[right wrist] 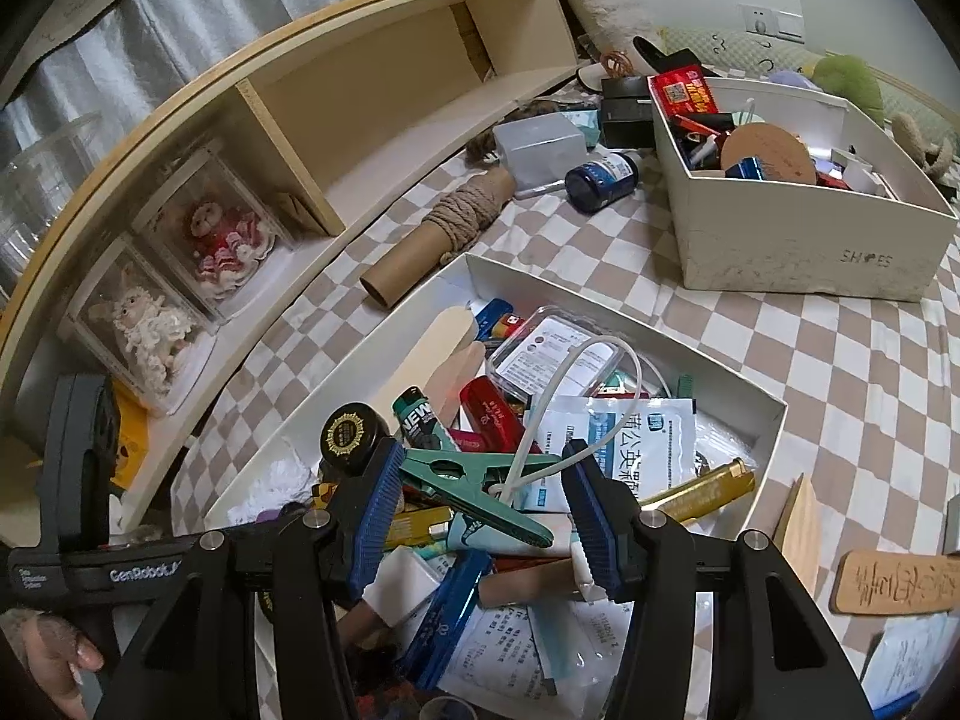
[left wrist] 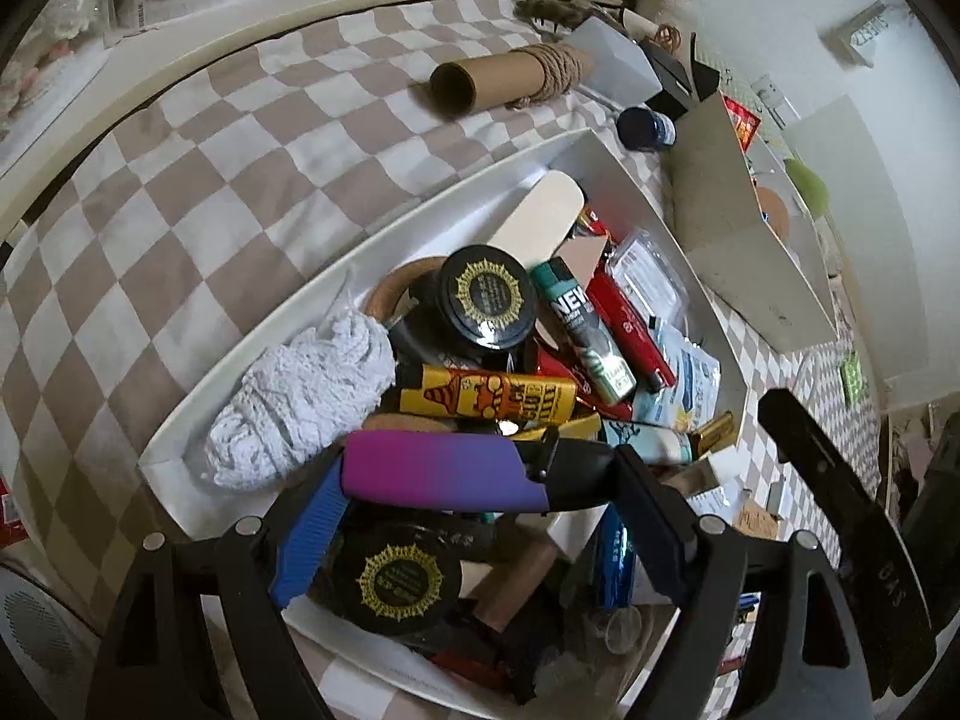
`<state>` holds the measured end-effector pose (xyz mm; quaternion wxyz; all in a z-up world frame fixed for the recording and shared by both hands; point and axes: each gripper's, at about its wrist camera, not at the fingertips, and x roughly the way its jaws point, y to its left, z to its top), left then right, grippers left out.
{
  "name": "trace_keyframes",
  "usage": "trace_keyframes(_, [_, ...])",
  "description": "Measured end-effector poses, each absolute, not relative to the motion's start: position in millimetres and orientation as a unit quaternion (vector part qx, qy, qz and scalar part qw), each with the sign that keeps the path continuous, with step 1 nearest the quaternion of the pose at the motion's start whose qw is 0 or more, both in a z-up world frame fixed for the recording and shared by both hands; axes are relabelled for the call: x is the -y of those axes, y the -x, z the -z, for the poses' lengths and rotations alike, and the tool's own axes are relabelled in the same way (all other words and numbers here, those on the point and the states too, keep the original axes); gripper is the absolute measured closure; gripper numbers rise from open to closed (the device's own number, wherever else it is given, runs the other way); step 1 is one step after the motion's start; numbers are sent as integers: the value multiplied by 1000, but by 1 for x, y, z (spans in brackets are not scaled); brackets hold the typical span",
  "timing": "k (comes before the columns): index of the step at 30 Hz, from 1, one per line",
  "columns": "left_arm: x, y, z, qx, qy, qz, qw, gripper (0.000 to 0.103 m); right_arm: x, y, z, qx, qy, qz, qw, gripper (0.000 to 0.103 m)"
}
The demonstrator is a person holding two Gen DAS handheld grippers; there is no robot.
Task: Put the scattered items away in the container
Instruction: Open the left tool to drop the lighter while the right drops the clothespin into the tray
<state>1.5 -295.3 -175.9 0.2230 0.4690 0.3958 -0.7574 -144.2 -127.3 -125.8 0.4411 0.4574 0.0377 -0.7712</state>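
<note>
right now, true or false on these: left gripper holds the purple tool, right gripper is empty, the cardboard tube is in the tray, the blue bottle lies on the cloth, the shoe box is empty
1. The left gripper holds the purple-handled tool. True.
2. The right gripper is empty. False: a green clothespin sits between its fingers, though whether they press on it is unclear.
3. The cardboard tube lies in the white tray. False: it lies on the checkered cloth beyond the tray.
4. The blue bottle lies on its side on the cloth. True.
5. The shoe box is empty. False: it is full of small items.
</note>
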Motion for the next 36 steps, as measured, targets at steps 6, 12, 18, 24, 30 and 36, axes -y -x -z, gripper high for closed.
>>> trace_keyframes(6, [301,-5,168,-421,-448,758,218,6,131,143,131,-45,-459,767,446,47])
trace_keyframes(12, [303,-10,153,-387,-440,775,237,6,139,141,137,-50,-465,760,451,47])
trace_keyframes(18, [308,-16,147,-388,-433,777,242,6,146,138,140,-59,-465,753,462,30])
trace_keyframes(24, [300,-13,142,-369,-433,787,238,6,139,138,136,-39,-445,763,466,2])
trace_keyframes(30, [294,-11,140,-365,-437,790,229,6,126,143,134,-28,-446,772,451,2])
trace_keyframes(36, [286,-9,136,-356,-438,795,223,6,114,145,131,-23,-446,778,442,2])
